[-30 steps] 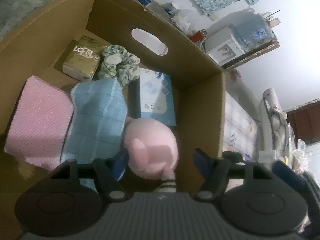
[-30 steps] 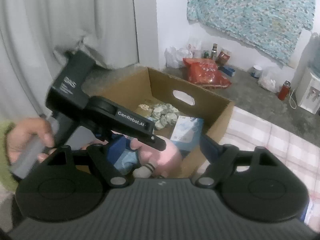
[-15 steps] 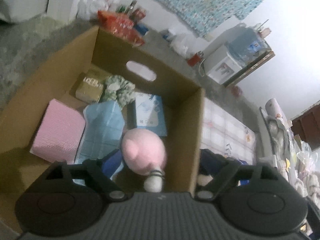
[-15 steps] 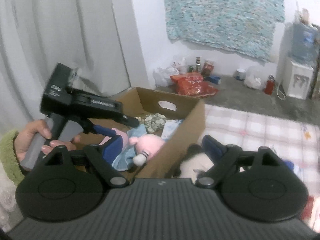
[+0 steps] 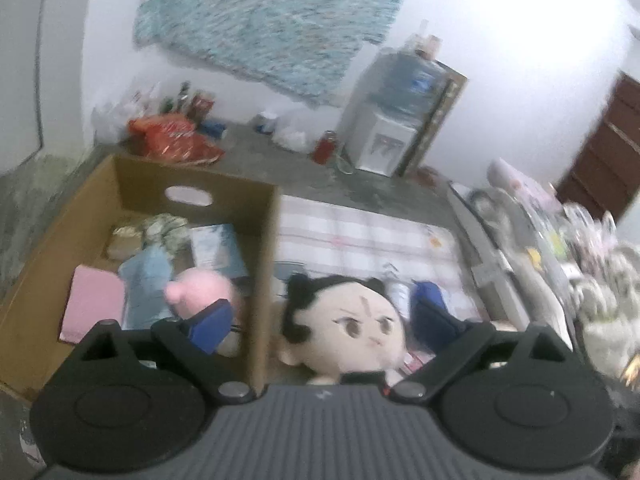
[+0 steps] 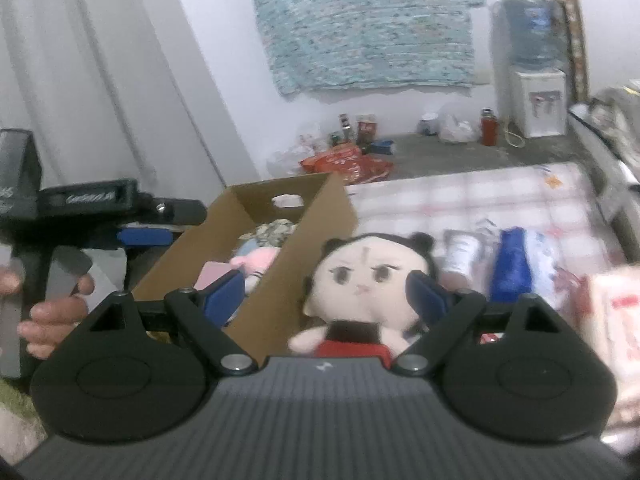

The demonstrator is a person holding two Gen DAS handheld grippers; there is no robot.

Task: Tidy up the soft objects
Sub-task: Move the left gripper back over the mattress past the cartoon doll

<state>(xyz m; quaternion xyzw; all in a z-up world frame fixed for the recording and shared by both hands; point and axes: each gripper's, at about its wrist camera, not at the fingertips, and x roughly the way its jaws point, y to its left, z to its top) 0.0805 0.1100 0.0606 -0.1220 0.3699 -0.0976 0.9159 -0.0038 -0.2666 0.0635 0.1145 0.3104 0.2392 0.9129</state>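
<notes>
A cardboard box stands on the floor. It holds a pink plush, a pink pack, a blue cloth and other soft items. A black-haired doll in a red top sits on the checked mat just right of the box. My left gripper is open and empty above the box's right wall. It also shows at the left of the right wrist view. My right gripper is open, its jaws either side of the doll, above it.
On the checked mat right of the doll lie a white tube, a blue bottle and packets. A water dispenser, red bags and bottles stand along the far wall. A curtain hangs at the left.
My left gripper has risen out of the box and swung right, leaving the pink plush inside. My right gripper has moved right, bringing the doll between its jaws.
</notes>
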